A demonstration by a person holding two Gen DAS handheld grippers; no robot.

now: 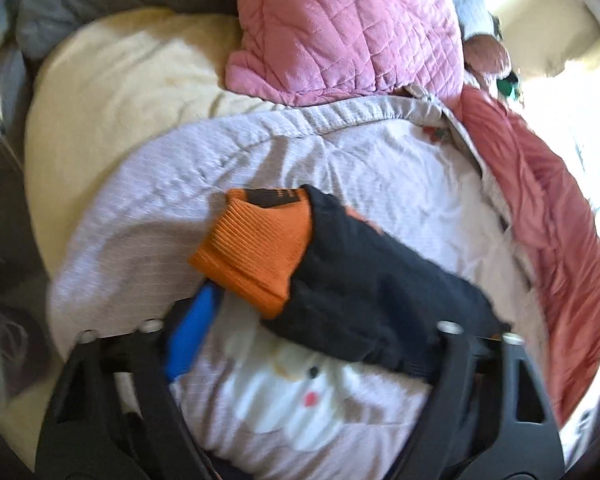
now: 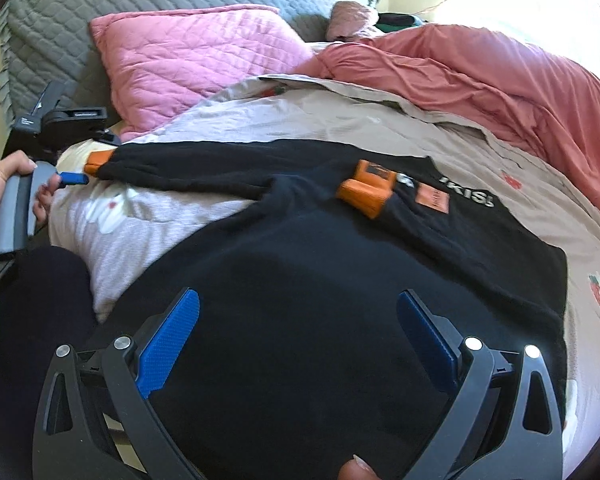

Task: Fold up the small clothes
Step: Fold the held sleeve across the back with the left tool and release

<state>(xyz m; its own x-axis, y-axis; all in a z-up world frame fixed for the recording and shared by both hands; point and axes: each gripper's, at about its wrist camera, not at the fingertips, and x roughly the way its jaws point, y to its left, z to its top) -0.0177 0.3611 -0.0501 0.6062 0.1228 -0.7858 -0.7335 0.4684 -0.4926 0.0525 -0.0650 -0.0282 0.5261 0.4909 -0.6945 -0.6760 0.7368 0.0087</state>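
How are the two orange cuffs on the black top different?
The left cuff lies stretched out beyond the black top, near the left gripper. The right cuff is folded across, resting on the top's chest. The left cuff looks flat; the right cuff looks bunched. Both are ribbed orange.

Sweater (image 2: 300, 264) lies flat on bed cover (image 2: 440, 120), one sleeve (image 2: 204, 160) out to the left, other cuff (image 2: 366, 190) folded onto its chest. Pillow (image 2: 188, 64) behind it, rumpled blanket (image 2: 500, 76) behind-right. Left gripper (image 2: 74, 178) at left sleeve end; right gripper (image 2: 300, 340) over sweater's near part.
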